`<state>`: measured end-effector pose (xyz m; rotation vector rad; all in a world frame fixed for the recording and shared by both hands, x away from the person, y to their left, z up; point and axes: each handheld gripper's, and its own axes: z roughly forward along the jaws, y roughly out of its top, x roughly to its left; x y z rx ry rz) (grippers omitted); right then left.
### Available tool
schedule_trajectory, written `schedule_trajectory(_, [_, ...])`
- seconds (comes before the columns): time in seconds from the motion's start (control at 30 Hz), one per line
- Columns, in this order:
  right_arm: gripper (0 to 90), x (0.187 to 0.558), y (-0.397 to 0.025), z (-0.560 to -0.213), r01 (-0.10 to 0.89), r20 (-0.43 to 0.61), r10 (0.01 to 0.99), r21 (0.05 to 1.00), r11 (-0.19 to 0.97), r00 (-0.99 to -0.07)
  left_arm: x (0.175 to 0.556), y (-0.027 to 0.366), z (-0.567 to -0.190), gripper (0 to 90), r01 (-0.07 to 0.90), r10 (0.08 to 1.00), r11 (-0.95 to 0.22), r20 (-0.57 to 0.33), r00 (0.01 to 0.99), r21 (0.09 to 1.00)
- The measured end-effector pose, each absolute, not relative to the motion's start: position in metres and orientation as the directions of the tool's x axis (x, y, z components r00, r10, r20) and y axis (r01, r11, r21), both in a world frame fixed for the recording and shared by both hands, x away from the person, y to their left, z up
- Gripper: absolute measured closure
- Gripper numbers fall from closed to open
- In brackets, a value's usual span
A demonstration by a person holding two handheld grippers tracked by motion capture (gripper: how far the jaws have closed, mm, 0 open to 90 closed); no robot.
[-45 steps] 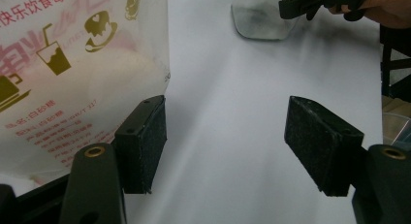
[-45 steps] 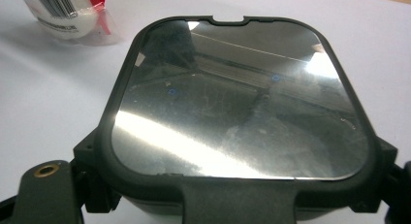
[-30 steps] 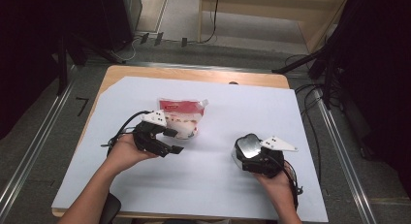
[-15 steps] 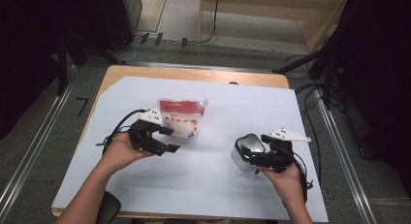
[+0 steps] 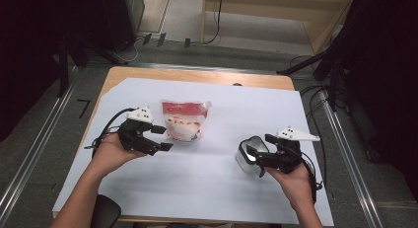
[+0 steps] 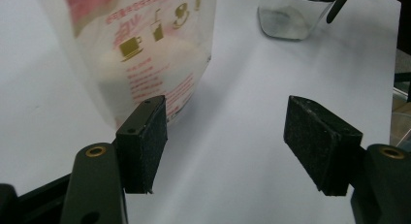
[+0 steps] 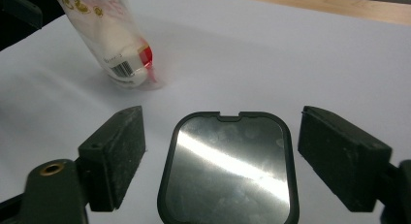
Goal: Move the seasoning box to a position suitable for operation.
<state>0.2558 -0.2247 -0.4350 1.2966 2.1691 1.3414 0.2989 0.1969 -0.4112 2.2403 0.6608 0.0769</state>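
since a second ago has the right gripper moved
Yes. The right gripper has slid toward the table's near edge, farther from the pouch, which stays put; the lidded container sits between its jaws.

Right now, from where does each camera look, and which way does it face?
High view: above the person's side, facing forward and down; forearms, left gripper, right gripper.
Left gripper view: along open jaws toward the pouch.
Right gripper view: along open jaws flanking the lidded container.
Shared: pouch, container, white sheet.

Bright overhead light; glare streaks the lid [image 7: 228, 168].
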Motion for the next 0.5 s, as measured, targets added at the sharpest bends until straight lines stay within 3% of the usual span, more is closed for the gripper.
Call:
schedule_trajectory(0.2, [26.8, 0.255, -0.221, -0.433, 0.531, 0.188, 0.792, 0.825, 0.193, -0.58, 0.301, 0.207, -0.409, 33.6, 0.45, 0.511, -0.548, -0.144, 0.848, 0.705])
schedule_trajectory(0.5, [29.3, 0.254, -0.216, -0.431, 0.534, 0.203, 0.767, 0.82, 0.206, -0.609, 0.311, 0.214, -0.406, 33.5, 0.458, 0.533, -0.533, -0.137, 0.835, 0.712])
